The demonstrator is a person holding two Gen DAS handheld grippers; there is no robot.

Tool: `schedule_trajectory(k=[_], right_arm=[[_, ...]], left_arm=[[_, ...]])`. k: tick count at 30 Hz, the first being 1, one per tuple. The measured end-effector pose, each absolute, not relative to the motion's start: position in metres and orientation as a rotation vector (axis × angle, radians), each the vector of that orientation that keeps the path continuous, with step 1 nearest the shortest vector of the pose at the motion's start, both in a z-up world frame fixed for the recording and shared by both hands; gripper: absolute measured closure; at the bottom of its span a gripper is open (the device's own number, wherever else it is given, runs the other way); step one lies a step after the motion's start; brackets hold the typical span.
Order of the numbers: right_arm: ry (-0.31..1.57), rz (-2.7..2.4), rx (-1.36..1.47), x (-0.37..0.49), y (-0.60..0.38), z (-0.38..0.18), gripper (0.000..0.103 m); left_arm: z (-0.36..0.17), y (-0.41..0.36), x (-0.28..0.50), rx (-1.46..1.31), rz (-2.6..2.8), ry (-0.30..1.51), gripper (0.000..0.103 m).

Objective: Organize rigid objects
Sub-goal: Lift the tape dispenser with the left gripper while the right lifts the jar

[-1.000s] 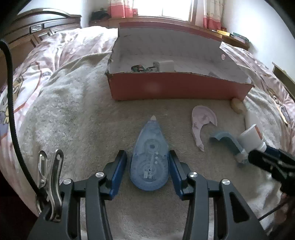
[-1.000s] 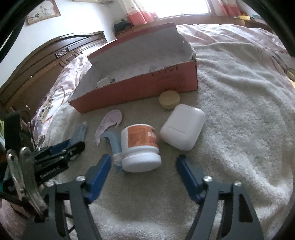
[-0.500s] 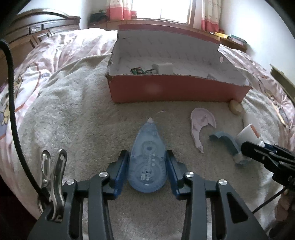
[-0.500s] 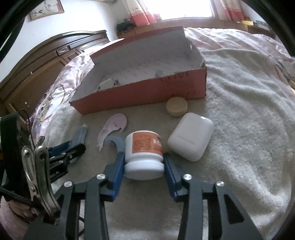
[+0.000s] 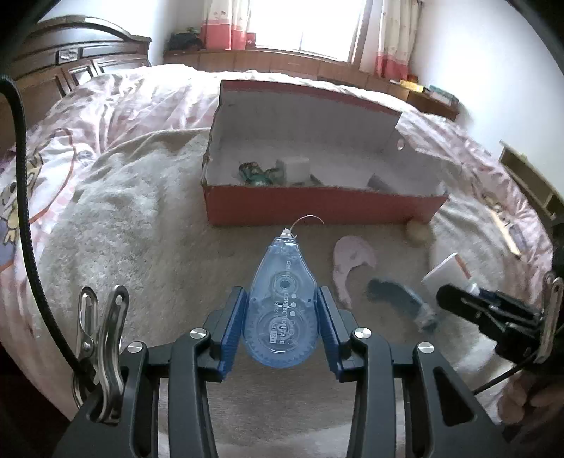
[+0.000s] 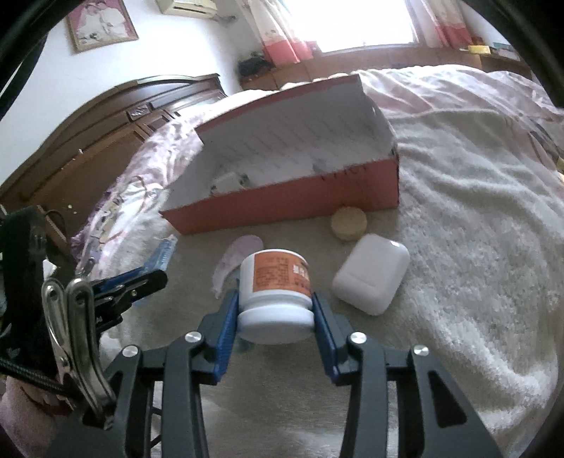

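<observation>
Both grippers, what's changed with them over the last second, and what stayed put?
The left gripper closed on the correction tape and lifted it off the blanket. The right gripper closed its fingers on the white jar, by the lid. The red box, white case, pink piece and round tin stayed where they were.

A dark wooden headboard [image 6: 116, 141] curves at ten o'clock, a framed picture [image 6: 100, 23] hangs above it, pink-hemmed curtains [image 5: 225, 24] flank the bright window [image 5: 306, 24] at twelve, and a fluffy cream blanket [image 6: 476, 225] spreads at three.
</observation>
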State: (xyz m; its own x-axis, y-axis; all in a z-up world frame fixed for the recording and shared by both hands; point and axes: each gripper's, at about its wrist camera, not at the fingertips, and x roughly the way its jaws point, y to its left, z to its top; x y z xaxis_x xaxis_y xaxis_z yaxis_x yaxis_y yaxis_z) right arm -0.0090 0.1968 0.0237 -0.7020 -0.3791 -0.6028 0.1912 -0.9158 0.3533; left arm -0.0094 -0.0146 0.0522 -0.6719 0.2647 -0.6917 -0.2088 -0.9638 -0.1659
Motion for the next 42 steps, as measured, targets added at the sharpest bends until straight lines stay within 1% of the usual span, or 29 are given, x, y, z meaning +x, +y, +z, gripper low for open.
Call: schedule_trajectory(k=[5, 14, 21, 26, 29, 31, 32, 38, 40, 42], right_arm=[[-0.395, -2.59, 0.959, -0.008, 0.197, 0.033, 0.06], [-0.367, -2.575, 0.901, -0.014, 0.197, 0.045, 0.06], [-0.385, -2.56, 0.984, -0.023, 0.203, 0.03, 0.06], [-0.363, -2.557, 1.076, -0.026, 0.201, 0.016, 0.059], [-0.391, -2.553, 1.074, -0.024, 0.204, 0.014, 0.054], [-0.406, -2.56, 1.055, -0.022, 0.206, 0.016, 0.046], [-0.417, -2.564, 1.045, -0.021, 0.208, 0.017, 0.044], [-0.493, -2.532, 1.065, -0.025, 0.214, 0.017, 0.044], [-0.483, -2.523, 1.082, -0.027, 0.213, 0.014, 0.044], [-0.424, -2.535, 1.093, -0.029, 0.207, 0.012, 0.046]], left_arm=[[0.066, -0.02, -0.009, -1.081, 2.636, -0.151, 0.062], [0.082, -0.024, -0.017, -1.017, 2.633, -0.162, 0.062], [0.077, -0.023, -0.024, -1.038, 2.624, -0.169, 0.062], [0.073, -0.023, -0.026, -1.057, 2.624, -0.175, 0.062], [0.073, -0.023, -0.026, -1.055, 2.626, -0.17, 0.062], [0.073, -0.022, -0.025, -1.055, 2.626, -0.17, 0.062], [0.073, -0.022, -0.025, -1.056, 2.626, -0.17, 0.062], [0.072, -0.02, -0.023, -1.055, 2.621, -0.161, 0.062], [0.072, -0.019, -0.023, -1.058, 2.619, -0.162, 0.062], [0.07, -0.018, -0.023, -1.063, 2.616, -0.161, 0.062]])
